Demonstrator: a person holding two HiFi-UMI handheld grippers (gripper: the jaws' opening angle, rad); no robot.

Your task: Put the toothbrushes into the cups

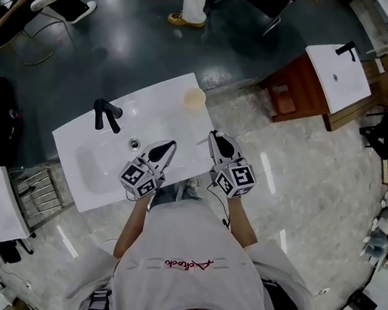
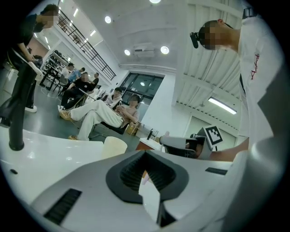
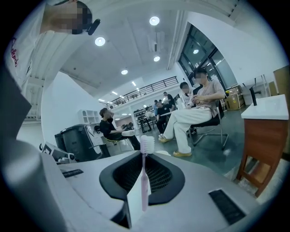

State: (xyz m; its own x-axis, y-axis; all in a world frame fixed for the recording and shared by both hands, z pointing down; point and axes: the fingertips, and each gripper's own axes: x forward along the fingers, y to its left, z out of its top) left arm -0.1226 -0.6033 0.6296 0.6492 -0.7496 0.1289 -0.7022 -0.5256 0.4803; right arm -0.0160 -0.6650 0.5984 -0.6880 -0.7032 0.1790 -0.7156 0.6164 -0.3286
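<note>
My right gripper (image 1: pixel 215 135) is shut on a pale pink toothbrush (image 3: pixel 143 174), which stands upright in the slit between the jaws with its white bristle head (image 3: pixel 147 144) on top. My left gripper (image 1: pixel 172 145) hovers over the white sink counter (image 1: pixel 164 104) beside the basin. Its jaws (image 2: pixel 146 177) meet, and only a small orange-pink sliver shows in the slit; I cannot tell what that is. A cream cup (image 1: pixel 194 98) stands empty at the counter's far right corner, beyond both grippers, and shows again in the left gripper view (image 2: pixel 114 147).
A black faucet (image 1: pixel 107 114) rises left of the basin (image 1: pixel 98 166). A second wooden vanity (image 1: pixel 325 85) with a white top stands at the back right. Several people sit on chairs (image 2: pixel 97 113) beyond the counter. A metal rack (image 1: pixel 39 188) sits low on the left.
</note>
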